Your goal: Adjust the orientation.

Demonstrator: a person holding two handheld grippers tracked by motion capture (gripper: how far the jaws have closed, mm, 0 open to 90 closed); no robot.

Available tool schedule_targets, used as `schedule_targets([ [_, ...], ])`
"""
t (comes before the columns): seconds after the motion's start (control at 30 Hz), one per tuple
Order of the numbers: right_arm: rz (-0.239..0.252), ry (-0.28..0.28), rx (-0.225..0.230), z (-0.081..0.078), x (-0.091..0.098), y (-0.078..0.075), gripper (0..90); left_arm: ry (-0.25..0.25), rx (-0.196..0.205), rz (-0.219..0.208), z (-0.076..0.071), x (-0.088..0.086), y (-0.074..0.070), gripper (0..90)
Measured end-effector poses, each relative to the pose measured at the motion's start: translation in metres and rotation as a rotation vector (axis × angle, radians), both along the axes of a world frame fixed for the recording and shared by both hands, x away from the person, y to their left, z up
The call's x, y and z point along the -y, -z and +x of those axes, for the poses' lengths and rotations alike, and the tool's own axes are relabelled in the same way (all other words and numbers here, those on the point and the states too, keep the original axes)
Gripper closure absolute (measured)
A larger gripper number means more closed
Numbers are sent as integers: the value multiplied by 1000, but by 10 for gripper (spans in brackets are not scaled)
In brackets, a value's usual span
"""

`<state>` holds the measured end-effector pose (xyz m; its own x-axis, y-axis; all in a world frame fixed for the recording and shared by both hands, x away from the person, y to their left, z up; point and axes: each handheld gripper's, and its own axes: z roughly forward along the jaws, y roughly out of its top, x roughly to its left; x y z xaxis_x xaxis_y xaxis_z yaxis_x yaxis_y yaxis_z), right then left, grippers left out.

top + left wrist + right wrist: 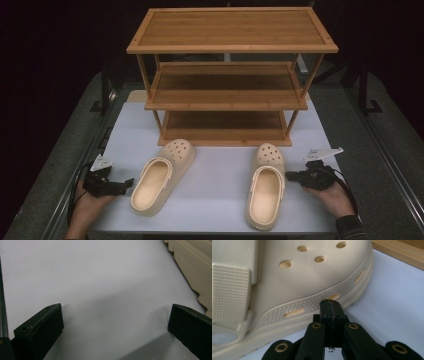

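Pressing our closed right tool (330, 305) against the side of the right shoe (265, 185), we seem set to nudge it. Our left tool (116, 186) waits wide open, empty, beside the left shoe (161, 176). Both shoes lie near-to-far on the table (215, 200), toes facing the shelf (227, 80).
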<state>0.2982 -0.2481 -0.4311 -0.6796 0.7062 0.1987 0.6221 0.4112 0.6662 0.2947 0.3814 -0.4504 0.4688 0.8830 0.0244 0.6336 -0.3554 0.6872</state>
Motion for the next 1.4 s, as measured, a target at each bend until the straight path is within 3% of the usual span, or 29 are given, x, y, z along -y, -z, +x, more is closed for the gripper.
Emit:
schedule_targets([
  [0.37,-9,-38,-7,22,-24,-1,900,0,0,1,0,0,0,0],
  [0.8,-23,-73,-5,36,-47,-2,900,0,-2,0,0,0,0,0],
  [1.4,-24,-145,8,56,-94,-1,900,1,-1,0,0,0,0,0],
])
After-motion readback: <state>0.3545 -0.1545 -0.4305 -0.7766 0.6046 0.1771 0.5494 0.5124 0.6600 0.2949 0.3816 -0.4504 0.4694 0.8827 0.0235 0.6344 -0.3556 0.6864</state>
